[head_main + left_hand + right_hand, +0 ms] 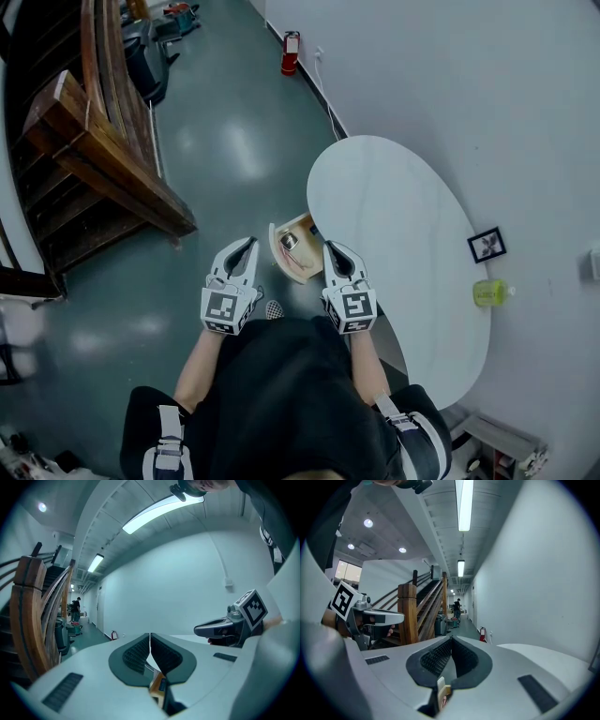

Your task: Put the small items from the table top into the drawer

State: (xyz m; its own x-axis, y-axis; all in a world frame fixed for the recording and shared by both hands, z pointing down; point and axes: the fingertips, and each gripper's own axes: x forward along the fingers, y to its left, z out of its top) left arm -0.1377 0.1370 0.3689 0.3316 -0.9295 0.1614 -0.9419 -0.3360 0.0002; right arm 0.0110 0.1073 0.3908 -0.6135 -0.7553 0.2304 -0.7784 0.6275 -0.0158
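A small wooden drawer (302, 265) stands pulled out from the left edge of the white oval table (394, 216), with a small dark item (289, 241) inside it. On the table's right side, near the wall, lie a little black-framed picture (487, 245) and a yellow-green item (490, 292). My left gripper (247, 247) hovers left of the drawer, jaws shut and empty (150, 635). My right gripper (334, 249) hangs just right of the drawer over the table's edge, also shut on nothing (451, 640). A sliver of the drawer (157, 686) shows below the left jaws.
A wooden staircase (94, 141) fills the left side, with teal floor between it and the table. A red fire extinguisher (291, 52) stands by the far wall. The white wall runs along the table's right. A person (457, 606) stands far down the corridor.
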